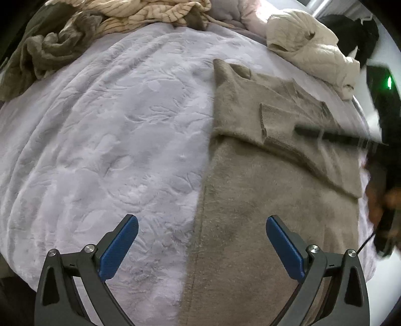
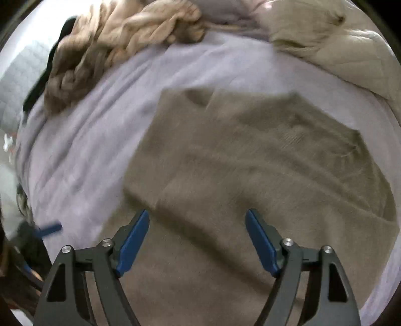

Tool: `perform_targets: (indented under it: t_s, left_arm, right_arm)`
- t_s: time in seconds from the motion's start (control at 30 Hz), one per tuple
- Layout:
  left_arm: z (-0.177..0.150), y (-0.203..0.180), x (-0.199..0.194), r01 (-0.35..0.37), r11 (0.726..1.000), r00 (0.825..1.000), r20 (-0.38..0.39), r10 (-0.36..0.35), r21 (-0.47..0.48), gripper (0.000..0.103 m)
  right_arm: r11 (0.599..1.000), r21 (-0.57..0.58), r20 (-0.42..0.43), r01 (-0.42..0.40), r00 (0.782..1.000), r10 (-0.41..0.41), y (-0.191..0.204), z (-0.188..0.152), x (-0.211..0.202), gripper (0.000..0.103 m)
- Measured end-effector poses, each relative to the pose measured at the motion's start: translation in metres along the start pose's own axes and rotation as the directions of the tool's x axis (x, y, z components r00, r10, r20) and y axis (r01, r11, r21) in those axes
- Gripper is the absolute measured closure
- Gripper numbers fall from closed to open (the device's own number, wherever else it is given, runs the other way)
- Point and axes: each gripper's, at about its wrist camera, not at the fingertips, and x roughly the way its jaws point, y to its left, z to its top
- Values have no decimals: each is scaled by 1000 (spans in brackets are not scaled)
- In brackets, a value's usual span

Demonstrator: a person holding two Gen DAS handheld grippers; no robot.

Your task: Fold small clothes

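Fuzzy taupe knit sweater (image 1: 263, 195) spread flat on pale lilac embossed plush blanket (image 1: 112, 130), filling the 3 to 6 o'clock part of the left wrist view and the centre of the right wrist view (image 2: 238, 163). One sleeve (image 1: 308, 148) already laid diagonally across the chest, cuff pointing toward 10 o'clock; neckline at 12 o'clock of the garment; left side edge running straight from 12 to 6 o'clock.

Left gripper (image 1: 201, 240) hanging just above that straight side edge, blue-padded fingers (image 1: 120, 248) spread wide, nothing between them. Right gripper (image 2: 196, 238) likewise spread and empty, hovering over the lower body of the sweater; right view blurred, so fine detail lost.

Likely step in hand: taking the hem or side edge for the next fold. Best done by lowering both tools level, pinching both layers of knit at matching points, lifting only slightly, carrying the edge over evenly so the folded sleeve stays tucked, then smoothing flat.

Further out: olive fleece garment (image 1: 42, 52) at 10 o'clock, cream striped cloth (image 1: 150, 12) at 12 o'clock, cream quilted jacket (image 1: 313, 47) at 1 o'clock, all well apart from the sweater.
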Motion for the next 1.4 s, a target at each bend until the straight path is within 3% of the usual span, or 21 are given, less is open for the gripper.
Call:
perform_targets:
  t_s: [0.17,0.37,0.53,0.6,0.63,0.73,0.83,0.87,0.93,0.97,1.0,1.03,1.07,1.1,1.13,1.27,1.4]
  left_arm:
    - [24,-9,1,92,995,996,9,-92,-26,1]
    - [74,-59,17,225,973,973,34,-227,56,1]
    - [103,-93,54,264,958,965,-30,-262,114,1]
    - [106,-100,69,266,957,964,-63,-260,113,9]
    - [107,-103,76,261,959,963,-90,-252,109,19]
    - [104,-103,90,255,962,960,-142,-241,96,26]
    - [103,-102,92,243,964,963,-149,-226,109,30]
    - [102,-101,92,246,963,962,-150,-229,109,30]
    - [102,-100,93,254,962,959,-154,-237,104,30]
    - [103,-99,93,258,961,958,-155,-241,98,35]
    - [103,-99,94,257,962,958,-154,-241,93,43]
    - [104,-98,95,256,962,958,-156,-241,91,61]
    - [105,-97,95,265,960,956,-157,-249,89,79]
    - [106,-97,95,287,955,949,-160,-272,81,84]
    - [108,-96,92,294,953,948,-152,-281,73,84]
    - [114,-97,66,256,958,967,-44,-252,132,84]
    - [116,-81,76,174,975,985,-40,-170,136,84]
  right_arm:
    - [977,203,33,-69,997,64,-30,-39,-20,21]
    - [880,464,78,-103,994,76,-95,-101,-46,20]
    - [755,637,146,-156,986,80,-146,-146,-59,20]
    - [671,715,199,-198,977,76,-171,-165,-63,20]
    - [642,738,214,-206,975,66,-179,-171,-64,20]
    - [492,839,280,-230,959,-29,-217,-197,-71,21]
    - [412,887,290,-208,946,-146,-244,-217,-84,21]
    - [401,891,294,-213,944,-152,-252,-220,-85,21]
    - [393,887,309,-244,945,-111,-265,-223,-80,21]
    - [399,878,318,-263,945,-77,-269,-221,-74,22]
    - [410,865,330,-289,943,-32,-272,-217,-67,25]
    - [416,860,326,-296,945,-1,-275,-216,-62,28]
    - [420,861,312,-287,950,9,-274,-214,-58,48]
    - [429,863,286,-267,958,21,-275,-209,-53,78]
    - [451,858,261,-245,965,26,-274,-201,-52,84]
    - [554,802,275,-224,961,-11,-264,-194,-70,88]
    - [580,801,202,-150,979,-26,-273,-199,-55,87]
